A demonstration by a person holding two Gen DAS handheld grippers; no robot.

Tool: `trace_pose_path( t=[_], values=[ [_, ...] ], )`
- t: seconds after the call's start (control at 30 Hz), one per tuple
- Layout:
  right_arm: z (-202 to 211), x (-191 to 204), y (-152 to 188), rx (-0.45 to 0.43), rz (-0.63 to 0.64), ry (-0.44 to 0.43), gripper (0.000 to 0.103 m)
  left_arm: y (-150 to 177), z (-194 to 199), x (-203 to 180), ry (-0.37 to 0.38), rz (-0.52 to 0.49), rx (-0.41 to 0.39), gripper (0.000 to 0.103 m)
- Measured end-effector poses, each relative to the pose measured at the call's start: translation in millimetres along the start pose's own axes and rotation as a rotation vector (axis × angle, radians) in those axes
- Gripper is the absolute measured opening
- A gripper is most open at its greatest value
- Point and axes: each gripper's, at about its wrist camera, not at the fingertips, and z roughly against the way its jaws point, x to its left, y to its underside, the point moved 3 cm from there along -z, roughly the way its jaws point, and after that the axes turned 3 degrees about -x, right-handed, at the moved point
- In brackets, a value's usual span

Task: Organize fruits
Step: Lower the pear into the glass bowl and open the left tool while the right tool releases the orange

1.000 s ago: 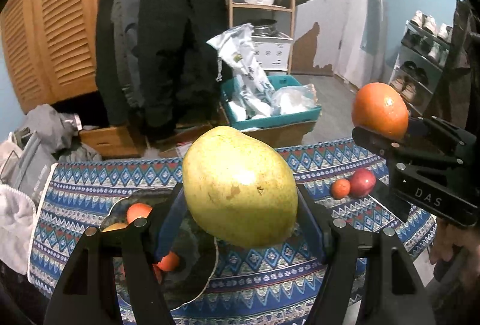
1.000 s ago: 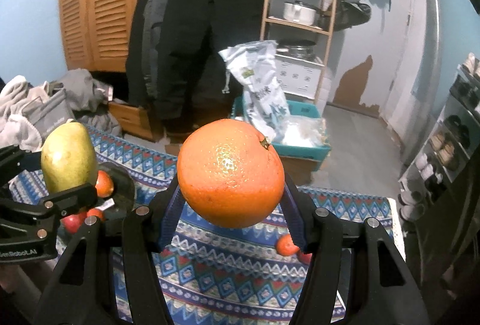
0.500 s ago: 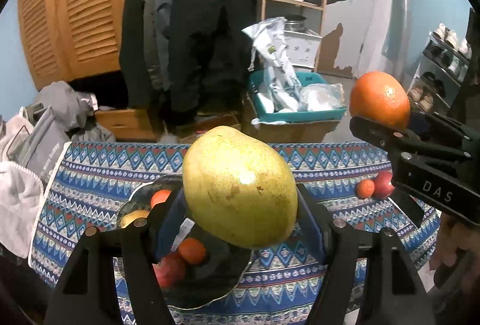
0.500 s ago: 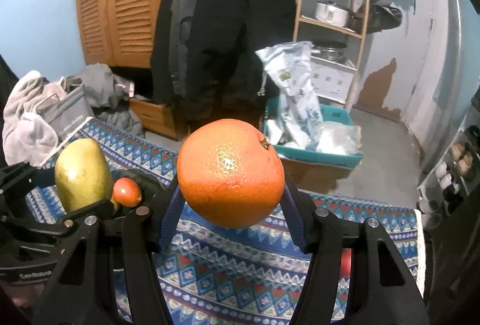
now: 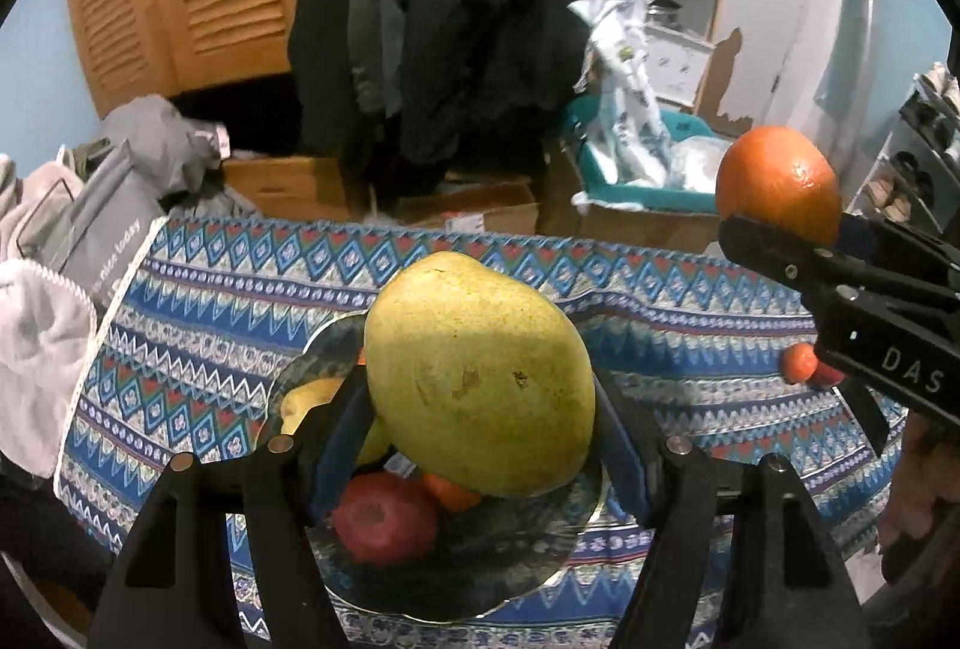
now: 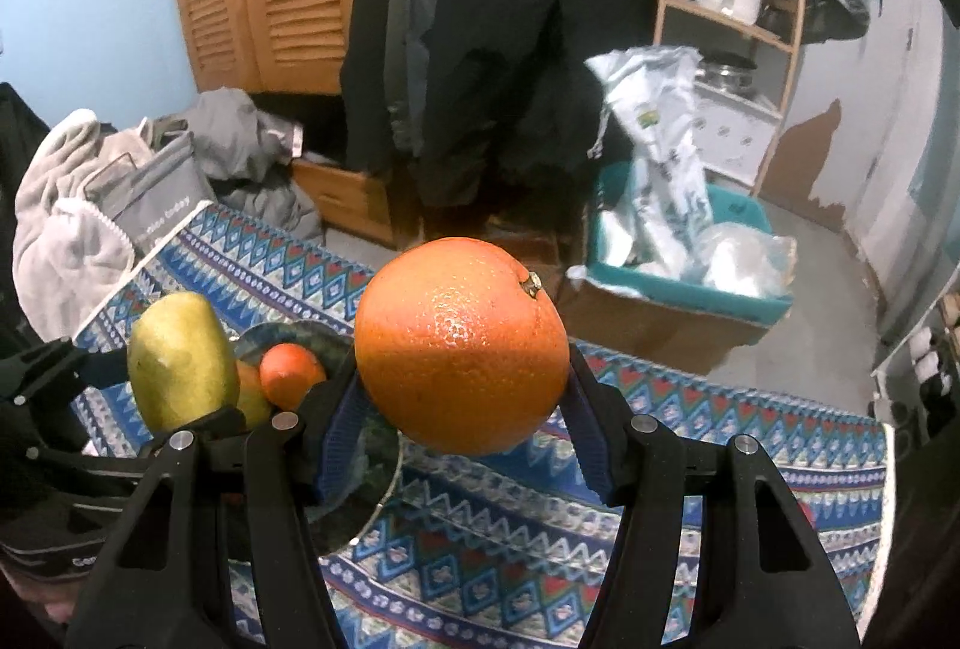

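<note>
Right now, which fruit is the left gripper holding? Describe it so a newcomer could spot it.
Start at the blue patterned tablecloth and find the dark plate on it. Above that plate, the left gripper clamps a mango. It is yellow-green, oval and speckled, bigger than the red and orange fruits below it.

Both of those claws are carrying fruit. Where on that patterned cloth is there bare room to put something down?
The patterned cloth lies bare between the dark plate and the folded grey clothes, and also between the plate and two small fruits on the right. The plate's left side is crowded by a red fruit, among others.
</note>
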Motion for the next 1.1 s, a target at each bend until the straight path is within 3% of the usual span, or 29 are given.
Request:
trace_pose_path(
  t=[0.53,1.1],
  values=[
    [-80.5,33.1,31.5,0.178,0.017,-0.081,0.061,33.1,-57.5,32.7,-0.011,0.065,0.159,0.072],
    [-109.3,49.9,53.9,0.284,0.05,-0.116,0.061,50.8,-72.6,40.0,-0.002,0.096,0.253,0.072]
  ],
)
